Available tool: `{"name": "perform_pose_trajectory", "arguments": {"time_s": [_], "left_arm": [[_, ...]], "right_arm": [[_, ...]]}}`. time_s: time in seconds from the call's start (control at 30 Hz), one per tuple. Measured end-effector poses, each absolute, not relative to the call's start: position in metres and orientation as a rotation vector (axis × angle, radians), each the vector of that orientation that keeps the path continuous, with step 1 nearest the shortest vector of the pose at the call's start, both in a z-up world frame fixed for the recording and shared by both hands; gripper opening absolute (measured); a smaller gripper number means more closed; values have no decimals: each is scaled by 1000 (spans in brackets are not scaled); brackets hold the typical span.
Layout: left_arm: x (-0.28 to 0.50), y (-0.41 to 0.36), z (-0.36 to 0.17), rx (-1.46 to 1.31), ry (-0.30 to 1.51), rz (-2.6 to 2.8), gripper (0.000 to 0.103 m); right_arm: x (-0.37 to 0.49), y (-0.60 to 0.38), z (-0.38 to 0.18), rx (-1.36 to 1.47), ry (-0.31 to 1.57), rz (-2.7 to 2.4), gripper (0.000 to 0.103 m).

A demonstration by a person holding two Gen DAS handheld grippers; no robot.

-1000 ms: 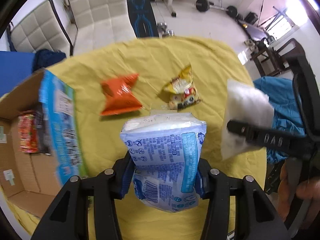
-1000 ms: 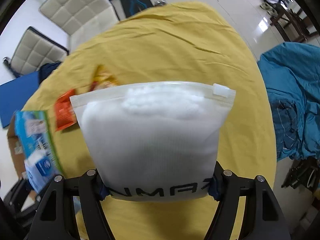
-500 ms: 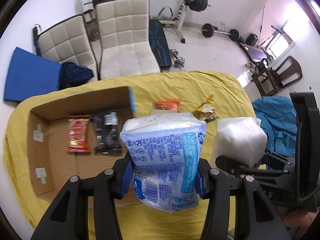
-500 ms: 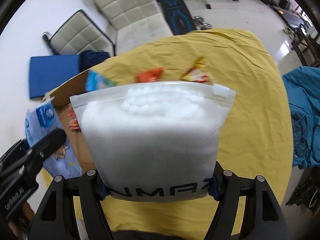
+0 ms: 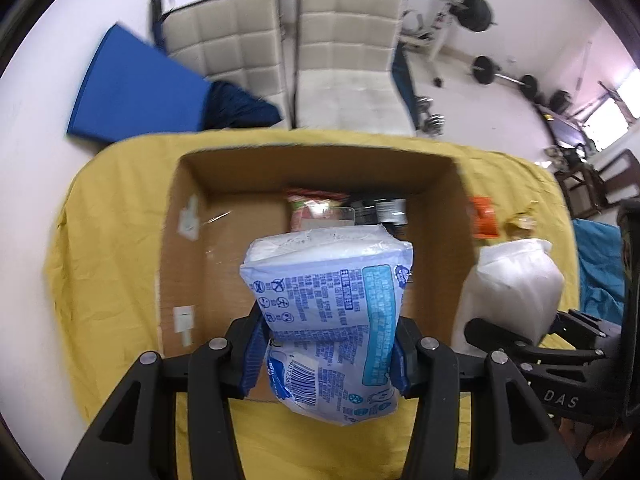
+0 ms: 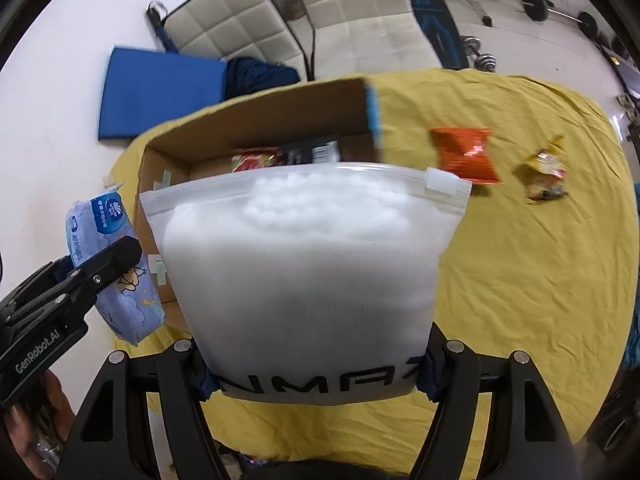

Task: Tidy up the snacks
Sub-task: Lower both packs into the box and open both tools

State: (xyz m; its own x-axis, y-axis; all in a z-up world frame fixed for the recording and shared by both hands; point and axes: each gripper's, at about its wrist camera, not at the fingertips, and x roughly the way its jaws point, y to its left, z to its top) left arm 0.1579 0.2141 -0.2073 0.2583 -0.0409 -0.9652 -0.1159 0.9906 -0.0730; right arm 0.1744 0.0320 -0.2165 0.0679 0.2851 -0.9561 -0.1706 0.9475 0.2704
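Left gripper [image 5: 326, 354] clamped on blue-white pack [image 5: 328, 304], held above near half of cardboard box [image 5: 192, 280]. Right gripper [image 6: 316, 376] closed on white zip bag [image 6: 304, 272], off right wall of box, over yellow tablecloth [image 6: 520, 280]. Inside box at far wall: red packet [image 5: 310, 208], black packet [image 5: 380, 210]. Right of box, outside: orange packet [image 6: 466, 156], yellow packet [image 6: 546, 172] beyond it. Risks: puffy zip bag held only at bottom edge, could slip; two loads close together over one opening, could collide or snag box wall.
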Motion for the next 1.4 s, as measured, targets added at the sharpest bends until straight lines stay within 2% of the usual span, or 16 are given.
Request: {"name": "perform_pose_trajectory", "arguments": {"time_s": [0.43, 0.63, 1.1, 1.27, 1.4], "left_arm": [[220, 263, -308, -94, 1491, 118, 47], [249, 266, -336, -69, 1538, 120, 47], [262, 271, -352, -63, 1592, 93, 51], [261, 280, -349, -112, 1594, 110, 53], [262, 283, -347, -113, 1598, 110, 54]], "right_arm": [[196, 100, -330, -34, 1661, 230, 75], [200, 112, -354, -87, 1713, 198, 75], [193, 109, -386, -69, 1785, 168, 76], [192, 109, -394, -67, 1791, 163, 79], [194, 115, -384, -60, 1771, 172, 86]]}}
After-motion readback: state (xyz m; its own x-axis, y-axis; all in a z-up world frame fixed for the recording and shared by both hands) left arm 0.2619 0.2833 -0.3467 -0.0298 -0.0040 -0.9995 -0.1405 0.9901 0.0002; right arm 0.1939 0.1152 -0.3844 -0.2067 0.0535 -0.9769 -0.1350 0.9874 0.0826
